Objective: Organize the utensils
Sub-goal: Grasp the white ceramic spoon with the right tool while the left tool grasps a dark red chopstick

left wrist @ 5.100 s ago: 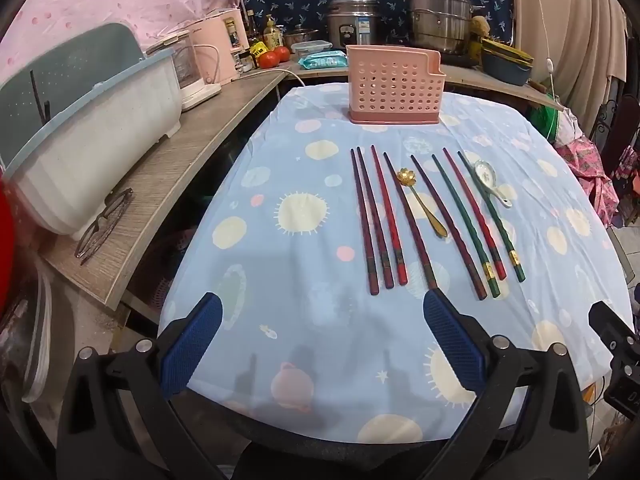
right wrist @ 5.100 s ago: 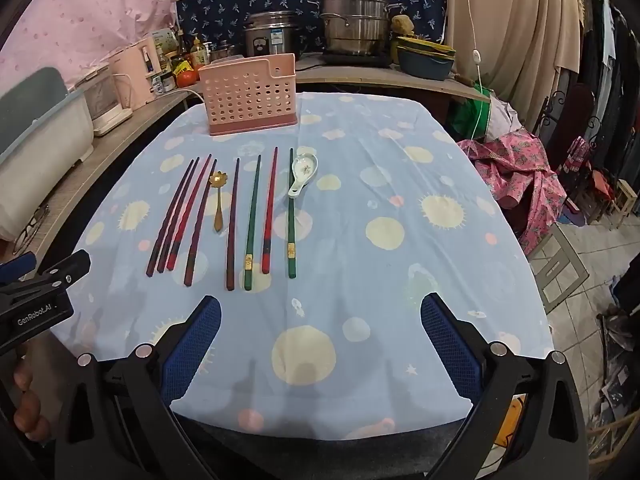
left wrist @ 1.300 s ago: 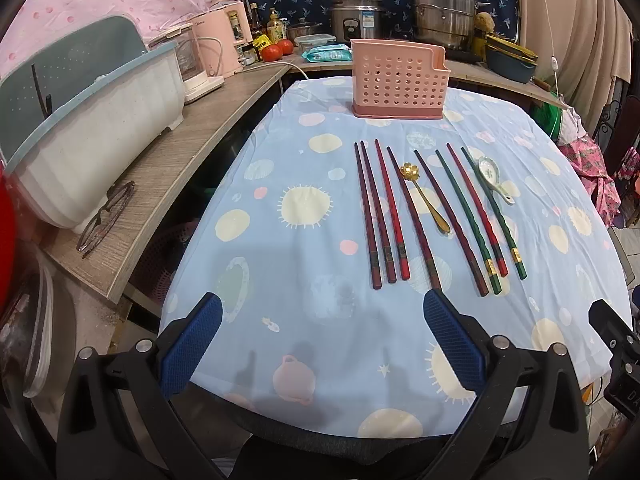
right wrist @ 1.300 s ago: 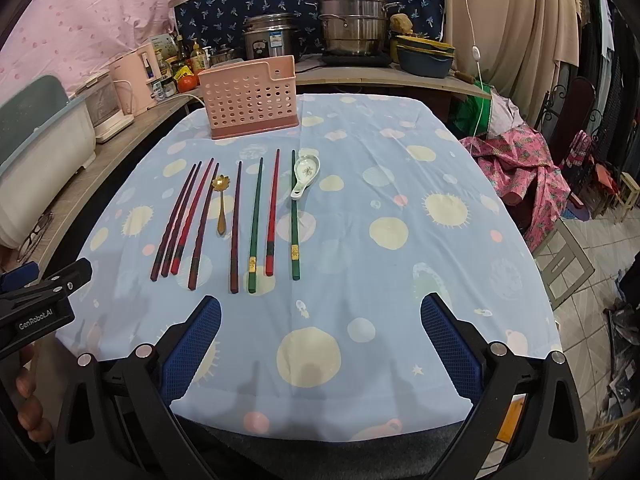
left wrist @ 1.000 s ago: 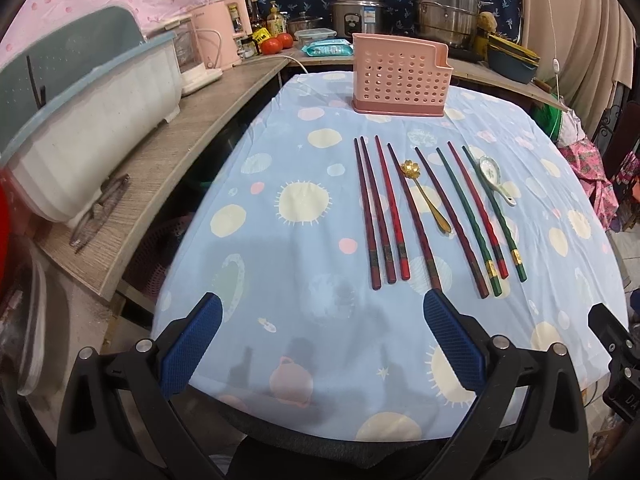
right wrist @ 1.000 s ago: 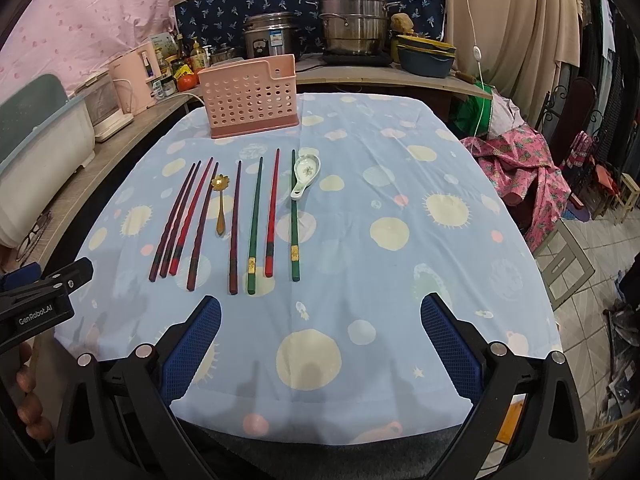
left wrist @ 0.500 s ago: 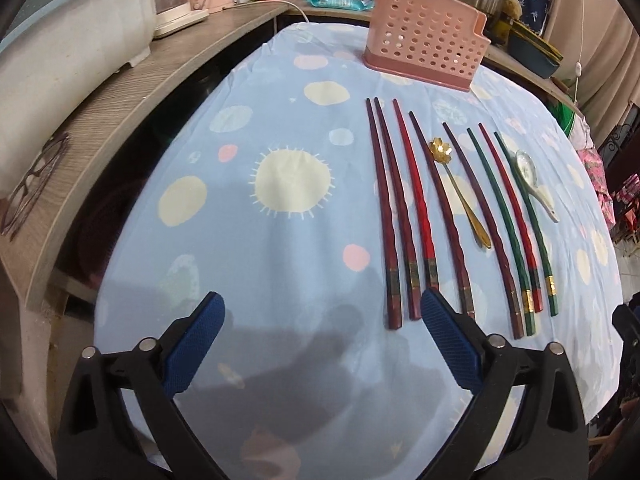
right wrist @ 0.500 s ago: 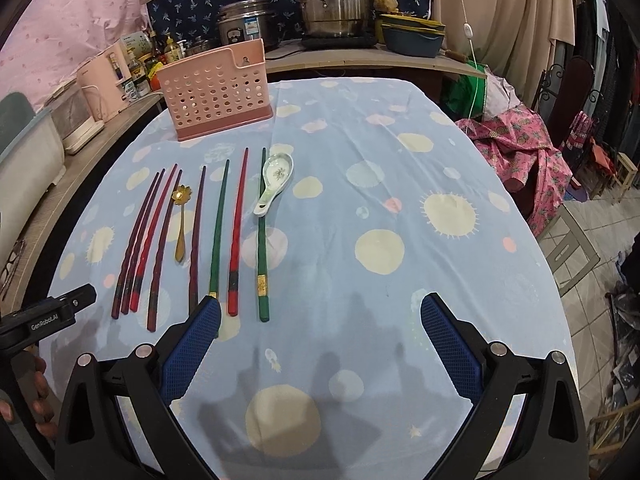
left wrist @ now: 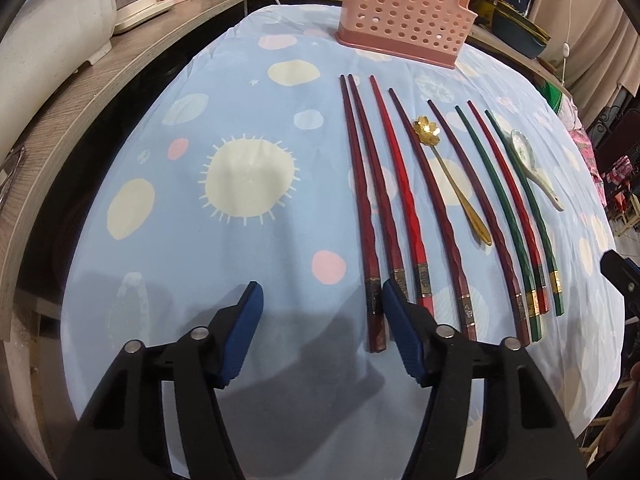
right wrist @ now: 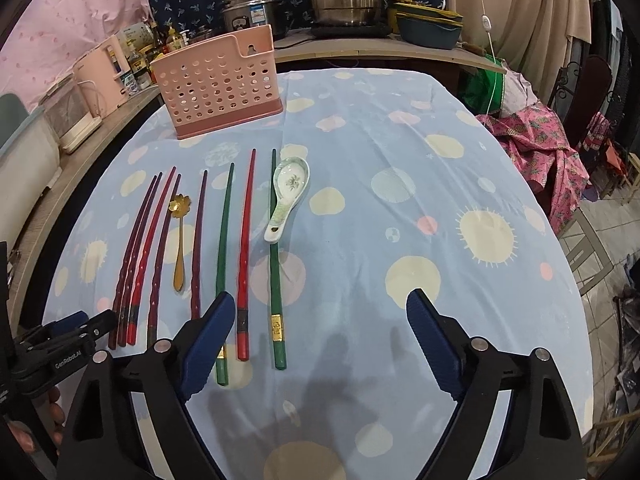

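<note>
You are working over a table point(right wrist: 500, 168) covered with a blue cloth with suns and dots, and the task is only starting: every utensil is lying on the cloth and nothing is sorted yet.

The pink holder point(right wrist: 218, 88) with round holes is standing at the far side of the table. Through the holes I am seeing no utensil in it, but its inside is not fully visible, so I cannot tell for sure that it is empty.

The 8 chopsticks point(left wrist: 404, 196) are lying in a row side by side, tips toward the holder: dark red and red ones on the left, 2 green ones and 1 red on the right. The white spoon point(right wrist: 289, 196) is lying just beside the right-most green chopstick, and the small gold spoon point(left wrist: 452, 176) is lying among the dark red ones.

Your left gripper point(left wrist: 320, 332) is closing its jaws near the thick ends of the 2 left-most chopsticks; nothing is between the pads yet, the right pad is just beside them. Your right gripper point(right wrist: 320, 340) is also closing a little, standing wide over the ends of the green and red chopsticks, and it is holding nothing.
</note>
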A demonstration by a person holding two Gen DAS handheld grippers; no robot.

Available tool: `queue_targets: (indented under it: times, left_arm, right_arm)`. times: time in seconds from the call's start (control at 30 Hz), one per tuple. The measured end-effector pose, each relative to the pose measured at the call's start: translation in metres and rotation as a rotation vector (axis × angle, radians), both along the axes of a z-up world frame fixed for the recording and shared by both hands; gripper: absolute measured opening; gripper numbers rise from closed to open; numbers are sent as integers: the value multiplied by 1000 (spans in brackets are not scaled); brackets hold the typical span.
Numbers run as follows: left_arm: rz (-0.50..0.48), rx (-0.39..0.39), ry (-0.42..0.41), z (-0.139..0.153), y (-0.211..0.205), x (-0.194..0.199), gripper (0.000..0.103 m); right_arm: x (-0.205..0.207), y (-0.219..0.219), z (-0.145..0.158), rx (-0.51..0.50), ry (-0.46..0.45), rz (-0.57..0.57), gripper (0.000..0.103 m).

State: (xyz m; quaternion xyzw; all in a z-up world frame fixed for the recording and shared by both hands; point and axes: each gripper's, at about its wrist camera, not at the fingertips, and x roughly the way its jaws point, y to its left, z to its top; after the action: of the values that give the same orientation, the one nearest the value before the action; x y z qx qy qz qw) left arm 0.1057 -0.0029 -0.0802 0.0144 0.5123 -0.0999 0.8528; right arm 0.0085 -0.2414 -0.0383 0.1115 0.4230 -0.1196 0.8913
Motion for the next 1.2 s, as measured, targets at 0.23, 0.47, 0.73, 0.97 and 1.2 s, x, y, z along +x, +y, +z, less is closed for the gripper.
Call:
queue_targets:
  times: [0.23,0.47,0.73,0.97,1.2]
  left_arm:
    - [-24,-26,0,1,1,4,23]
    - [-25,-50,12,0,2,7,12]
    - [-24,-36,13,0,0,8,12]
    - [-24,-42,17,0,1,8,12]
    - [-25,-44,18,-1,1,8,13]
  right_arm:
    - [24,-1,-5,34,6,17,63]
    - [61,-11,-3,84,-20,18,39]
    - [95,-11,-22,127,17,32,26]
    - [96,-20,-34,152,36,15,16]
    - [93,-29,-43,167,51,3,16]
